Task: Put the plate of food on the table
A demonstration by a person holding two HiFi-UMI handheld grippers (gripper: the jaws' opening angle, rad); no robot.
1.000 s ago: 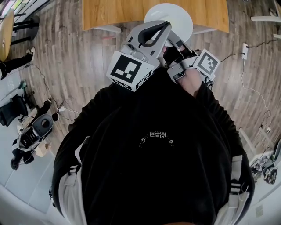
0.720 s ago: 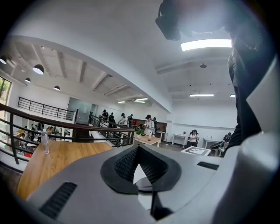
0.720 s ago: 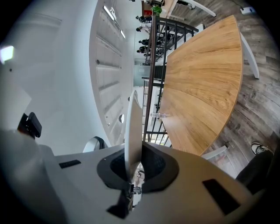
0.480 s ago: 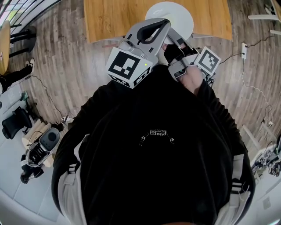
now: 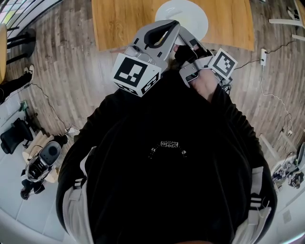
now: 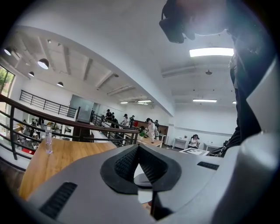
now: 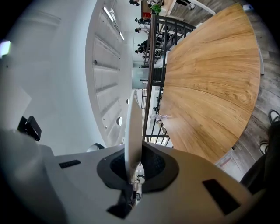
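Note:
A white plate [image 5: 183,13] hangs over the near edge of a wooden table [image 5: 124,19] in the head view. My right gripper [image 5: 185,37] is shut on its rim. In the right gripper view the plate [image 7: 133,131] stands edge-on between the pads of the right gripper [image 7: 133,169], with the table [image 7: 210,87] beyond. My left gripper [image 5: 175,26] sits just left of the plate, its tips shut together. In the left gripper view the left gripper [image 6: 138,147] shows part of the plate [image 6: 144,179] through the gap behind its tips. Whether it touches the plate, I cannot tell. No food can be made out.
A clear bottle [image 6: 48,140] stands on the table's far left, by a railing [image 6: 65,124]. On the wooden floor lie cables [image 5: 274,90] and a socket strip [image 5: 265,55] to the right. A wheeled machine [image 5: 40,162] is at the left. People stand far off.
Both grippers and the plate have moved forward, farther over the table's near edge. The right gripper's hold on the rim is unchanged.

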